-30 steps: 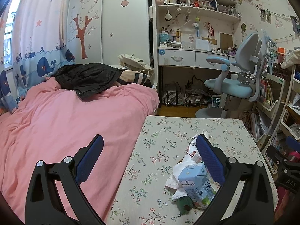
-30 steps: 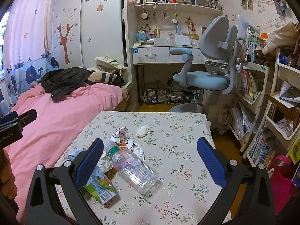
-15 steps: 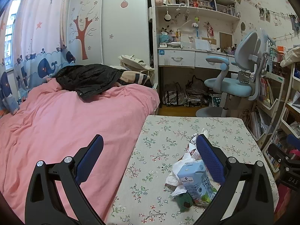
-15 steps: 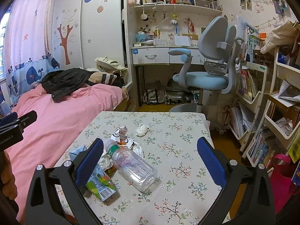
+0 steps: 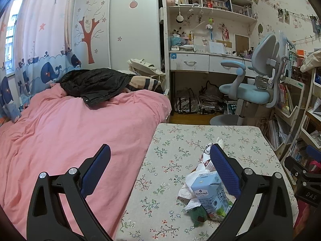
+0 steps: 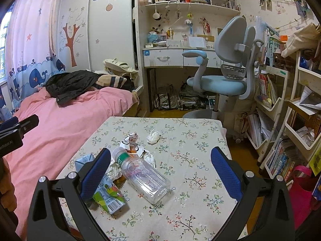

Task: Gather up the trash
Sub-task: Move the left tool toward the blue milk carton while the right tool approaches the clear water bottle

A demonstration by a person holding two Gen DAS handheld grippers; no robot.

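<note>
Trash lies on the floral table [image 6: 192, 164]. An empty clear plastic bottle [image 6: 143, 175] with a green label lies on its side. A blue and green drink carton [image 6: 104, 196] lies at its left, also in the left wrist view [image 5: 210, 194]. Crumpled white tissues [image 6: 153, 137] and a torn wrapper [image 6: 131, 141] lie behind. My right gripper [image 6: 160, 172] is open, above the bottle. My left gripper [image 5: 160, 170] is open and empty, over the table's left edge, its right finger [image 5: 224, 172] beside the carton.
A bed with a pink cover [image 5: 70, 132] runs along the table's left. A blue desk chair [image 6: 222, 80] and a desk [image 6: 180, 57] stand beyond. Shelves full of books [image 6: 280, 120] line the right. A pink bag [image 6: 301, 190] sits on the floor at right.
Both views have shifted slightly: the trash sits a touch lower and nearer in the right wrist view. Both grippers stay open. Nothing has been picked up.
</note>
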